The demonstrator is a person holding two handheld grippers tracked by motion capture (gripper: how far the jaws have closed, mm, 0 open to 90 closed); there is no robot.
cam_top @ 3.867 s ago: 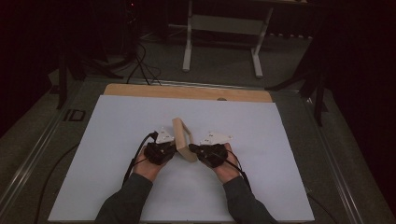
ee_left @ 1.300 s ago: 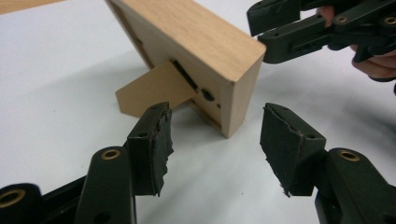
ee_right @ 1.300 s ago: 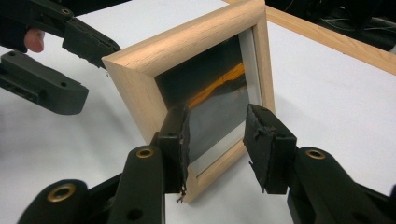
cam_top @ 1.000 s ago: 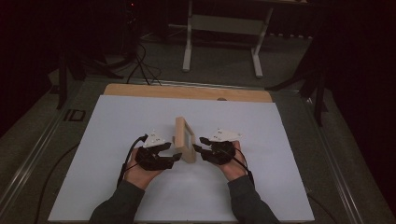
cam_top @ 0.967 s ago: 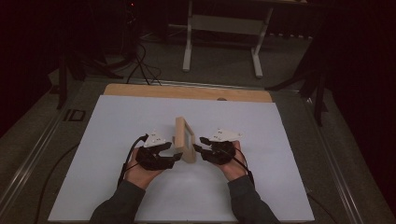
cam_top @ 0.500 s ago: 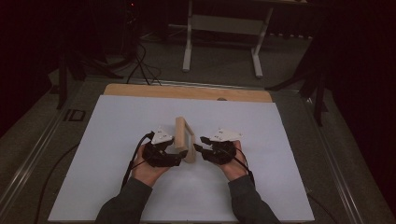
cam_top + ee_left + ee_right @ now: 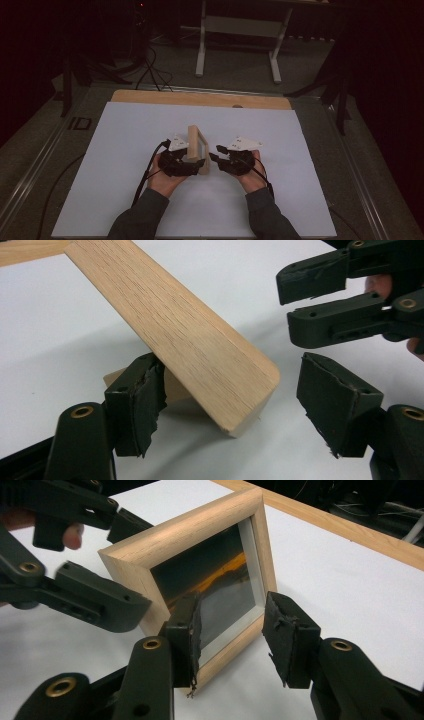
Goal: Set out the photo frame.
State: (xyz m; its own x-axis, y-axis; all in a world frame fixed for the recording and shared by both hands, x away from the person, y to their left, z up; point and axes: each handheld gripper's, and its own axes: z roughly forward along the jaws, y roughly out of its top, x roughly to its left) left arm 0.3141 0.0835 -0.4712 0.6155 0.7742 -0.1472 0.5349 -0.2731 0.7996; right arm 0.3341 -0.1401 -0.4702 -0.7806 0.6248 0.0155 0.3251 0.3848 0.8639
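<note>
A small wooden picture frame [image 7: 194,144] stands on its edge on the white sheet [image 7: 125,140], mid-table. My left gripper [image 7: 201,167] is at its near left corner. In the left gripper view that corner [image 7: 220,370] lies between the jaws of the left gripper [image 7: 235,407], which have just been opening. One pad [image 7: 137,405] sits by the frame's back prop and the other is well apart. My right gripper [image 7: 214,153] is just right of the frame and open. Its pads [image 7: 192,625] stand in front of the glass [image 7: 225,595] with a gap between them.
A wooden strip [image 7: 200,98] runs along the sheet's far edge. Beyond it stand a desk's white legs [image 7: 201,45] and floor cables [image 7: 145,70]. A black cable [image 7: 145,175] trails from the left gripper. Metal rails border the table on both sides.
The left gripper has slid a little right, up to the frame's corner. The frame, tilted between both grippers about four seconds ago, now stands upright. The right gripper has stayed put.
</note>
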